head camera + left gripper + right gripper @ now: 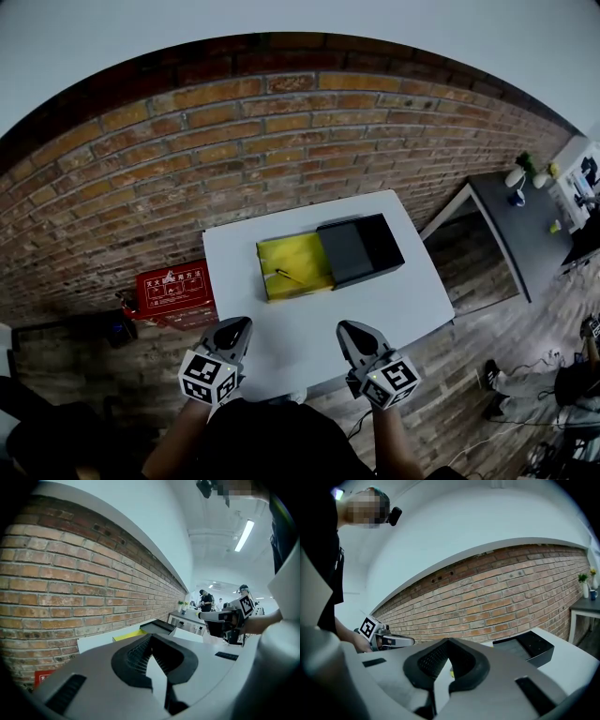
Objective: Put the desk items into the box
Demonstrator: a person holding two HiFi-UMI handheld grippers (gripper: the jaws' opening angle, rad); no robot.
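On the white table [309,323] lies a yellow open box [292,265], with a black lid or sleeve [361,248] butted against its right side. A thin dark item [286,276] lies inside the yellow box. My left gripper [242,324] hovers at the table's front left, shut and holding nothing. My right gripper [347,328] is level with it at the front right, also shut and holding nothing. The left gripper view shows its jaws [151,637] closed, with the box [131,633] ahead. The right gripper view shows its jaws [448,641] closed and the black lid [529,646] to the right.
A brick-patterned floor surrounds the table. A red box [173,289] stands on the floor left of the table. A grey desk [525,225] with small pots stands at the far right. Someone's shoes [492,375] and cables lie at the lower right.
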